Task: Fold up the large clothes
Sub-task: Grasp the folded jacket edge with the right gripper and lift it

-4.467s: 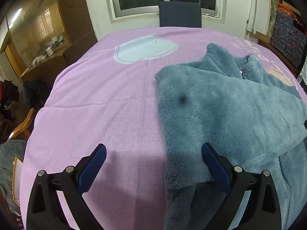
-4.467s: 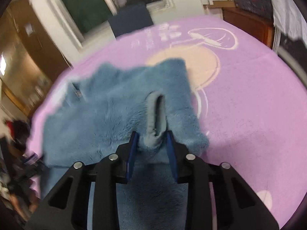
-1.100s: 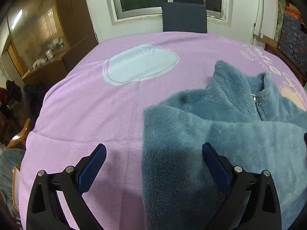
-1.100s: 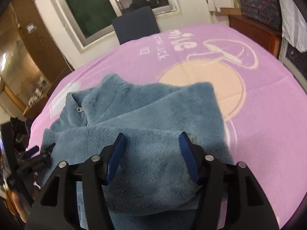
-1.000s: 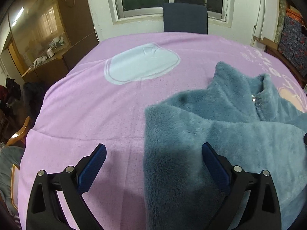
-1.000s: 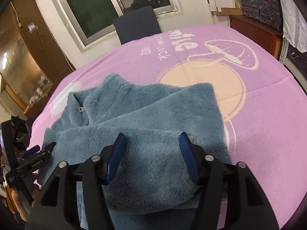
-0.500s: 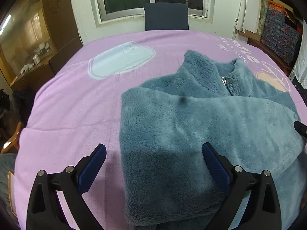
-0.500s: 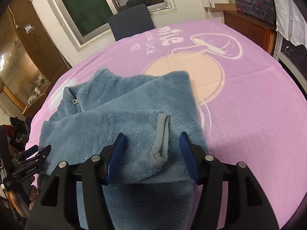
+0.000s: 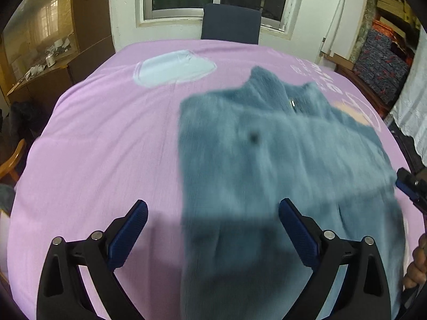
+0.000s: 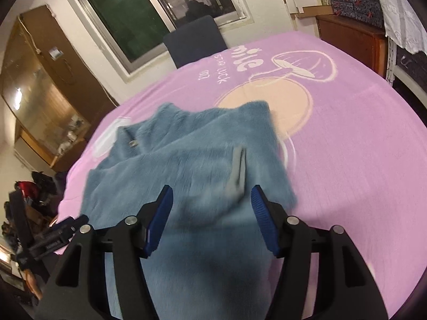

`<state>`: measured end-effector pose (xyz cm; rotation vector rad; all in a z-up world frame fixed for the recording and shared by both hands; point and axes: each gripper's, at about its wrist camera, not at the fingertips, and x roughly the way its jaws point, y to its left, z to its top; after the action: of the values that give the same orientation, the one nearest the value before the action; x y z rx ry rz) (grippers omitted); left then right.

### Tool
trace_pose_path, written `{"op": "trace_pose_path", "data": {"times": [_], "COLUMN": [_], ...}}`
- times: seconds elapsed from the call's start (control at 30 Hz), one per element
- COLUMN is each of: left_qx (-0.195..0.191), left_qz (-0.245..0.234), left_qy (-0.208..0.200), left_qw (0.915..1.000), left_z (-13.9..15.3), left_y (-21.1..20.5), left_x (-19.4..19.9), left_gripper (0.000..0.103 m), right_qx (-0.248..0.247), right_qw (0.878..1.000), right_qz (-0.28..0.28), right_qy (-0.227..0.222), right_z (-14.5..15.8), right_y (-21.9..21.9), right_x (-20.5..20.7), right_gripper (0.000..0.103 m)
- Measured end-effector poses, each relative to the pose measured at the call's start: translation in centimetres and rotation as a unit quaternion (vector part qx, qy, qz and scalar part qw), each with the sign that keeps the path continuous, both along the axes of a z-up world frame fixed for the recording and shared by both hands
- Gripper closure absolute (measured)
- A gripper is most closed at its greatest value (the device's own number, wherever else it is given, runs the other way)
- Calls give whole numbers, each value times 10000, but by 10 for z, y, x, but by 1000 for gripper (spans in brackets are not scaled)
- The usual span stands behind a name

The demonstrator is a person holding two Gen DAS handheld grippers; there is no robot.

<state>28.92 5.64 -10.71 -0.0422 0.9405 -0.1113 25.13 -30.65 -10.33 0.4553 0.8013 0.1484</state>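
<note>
A blue-grey fleece jacket lies on the pink blanket, collar and zip pull toward the far side, both sleeves folded across its body. The grey cuff of one sleeve rests on top of the jacket. My left gripper is open wide above the jacket's left near edge, holding nothing. My right gripper hovers over the jacket's near part, jaws opening, nothing pressed between them; the cuff lies just beyond its right finger. The right gripper's tip shows at the left view's edge.
A dark blue chair stands at the table's far edge under a window. A wooden cabinet is on the left, and a wooden sideboard on the right. A hand shows at the right edge.
Both grippers have drawn back toward the near edge, so more of the jacket shows. The right gripper, earlier shut on the cuff, has let it go; the cuff lies on the jacket.
</note>
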Motion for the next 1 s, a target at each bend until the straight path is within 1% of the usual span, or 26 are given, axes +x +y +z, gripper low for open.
{"op": "trace_pose_path", "data": {"times": [0.13,0.23,0.33,0.4,0.5,0.53,0.6,0.67,0.77,0.8,0.87,0.93,1.0], "left_qx": [-72,-282,-512,-664,-938,-1025,-1103,-1150,-1236,-1219,-1274,-1328,-1269], "left_qz": [-24,-18,-35,-54,-81,-100,-125,-148,-178,-188,-319,-471,-590], "left_qy": [215,310,339,317,389,436,512,598,748,688,689,672,622], "left_qw": [9997,9991,9981,9973,9948,9937,9925,9915,9893,9900,9889,9877,9882], "left_z": [-9,-11,-8,-3,3,3,3,-1,-10,-10,-12,-12,-13], "left_y": [12,21,29,32,39,40,40,38,36,35,31,23,13], "left_x": [-36,-54,-62,-61,-48,-42,-31,-21,-5,-3,2,7,9], "left_gripper": [4,4,4,4,6,9,11,18,23,23,27,31,32], "right_qx": [184,394,592,881,1164,1167,1161,1209,1284,1293,1353,1483,1700], "right_qw": [9998,9992,9982,9961,9930,9929,9927,9917,9897,9893,9884,9860,9820], "right_qz": [98,115,55,53,142,164,203,263,393,417,463,525,613], "right_qy": [41,16,33,78,163,190,253,351,493,527,521,544,553], "right_z": [-3,-5,-6,-9,-13,-14,-17,-22,-30,-32,-34,-35,-38], "right_y": [-5,-17,-30,-41,-49,-49,-48,-46,-42,-41,-41,-40,-39], "right_x": [-42,-70,-82,-84,-79,-76,-68,-57,-39,-34,-24,-15,-6], "right_gripper": [40,39,39,39,39,39,39,39,40,40,40,40,40]}}
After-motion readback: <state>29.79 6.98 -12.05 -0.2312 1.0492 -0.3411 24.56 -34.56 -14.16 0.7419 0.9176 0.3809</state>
